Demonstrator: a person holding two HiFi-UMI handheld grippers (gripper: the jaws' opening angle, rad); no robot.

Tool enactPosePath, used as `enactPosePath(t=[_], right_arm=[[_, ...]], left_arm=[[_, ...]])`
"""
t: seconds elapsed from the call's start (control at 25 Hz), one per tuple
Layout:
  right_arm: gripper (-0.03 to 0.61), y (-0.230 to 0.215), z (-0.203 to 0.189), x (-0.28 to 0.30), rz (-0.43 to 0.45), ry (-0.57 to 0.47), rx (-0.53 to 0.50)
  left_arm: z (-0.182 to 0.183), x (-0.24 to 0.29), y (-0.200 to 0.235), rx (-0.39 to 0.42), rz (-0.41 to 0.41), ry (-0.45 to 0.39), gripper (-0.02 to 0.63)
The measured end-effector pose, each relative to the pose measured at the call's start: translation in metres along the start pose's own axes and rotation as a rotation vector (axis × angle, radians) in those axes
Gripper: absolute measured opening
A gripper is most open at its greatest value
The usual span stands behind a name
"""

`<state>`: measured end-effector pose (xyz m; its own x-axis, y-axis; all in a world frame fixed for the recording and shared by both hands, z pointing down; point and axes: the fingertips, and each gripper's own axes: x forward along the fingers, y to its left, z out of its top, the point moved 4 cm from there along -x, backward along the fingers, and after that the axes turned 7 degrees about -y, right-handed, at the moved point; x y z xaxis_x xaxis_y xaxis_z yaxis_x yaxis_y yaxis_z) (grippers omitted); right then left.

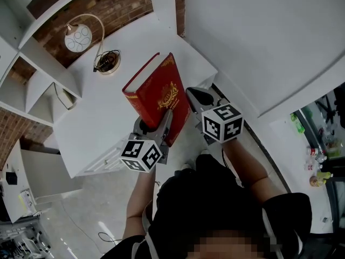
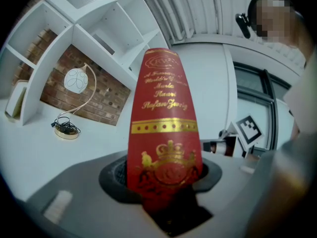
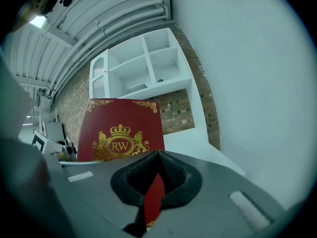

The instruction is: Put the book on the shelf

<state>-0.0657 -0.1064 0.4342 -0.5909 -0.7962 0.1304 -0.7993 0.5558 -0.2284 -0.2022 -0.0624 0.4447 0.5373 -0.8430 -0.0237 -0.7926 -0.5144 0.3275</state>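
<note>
Widely, left claw [image 2: 163, 176] (right claw [image 3: 157, 180] narrowly) clamps book [image 1: 159, 93].

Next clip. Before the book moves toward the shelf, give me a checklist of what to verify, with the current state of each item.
1. Grip of the left gripper: jaws clamped across the spine end of the red book. Ok.
2. Grip of the right gripper: jaws pinch a thin red edge of the book. Ok.
3. Book closed: the covers look shut in the head view. Ok.
4. White shelf: open compartments face the book and seem to have room. Ok.
5. Lamp on the table: stands well apart from the book. Ok.
6. Gap between the book's lower end and the table: cannot tell.
</note>
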Motion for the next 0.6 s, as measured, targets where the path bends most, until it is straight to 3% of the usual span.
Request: enactPosePath(t=[0.6], right_arm=[[-0.003,-0.061,0.055,0.052,0.088,-0.022,-0.058]], left_arm=[[0.033,0.084,0.004,0.030,0.071,-0.035,0.212]])
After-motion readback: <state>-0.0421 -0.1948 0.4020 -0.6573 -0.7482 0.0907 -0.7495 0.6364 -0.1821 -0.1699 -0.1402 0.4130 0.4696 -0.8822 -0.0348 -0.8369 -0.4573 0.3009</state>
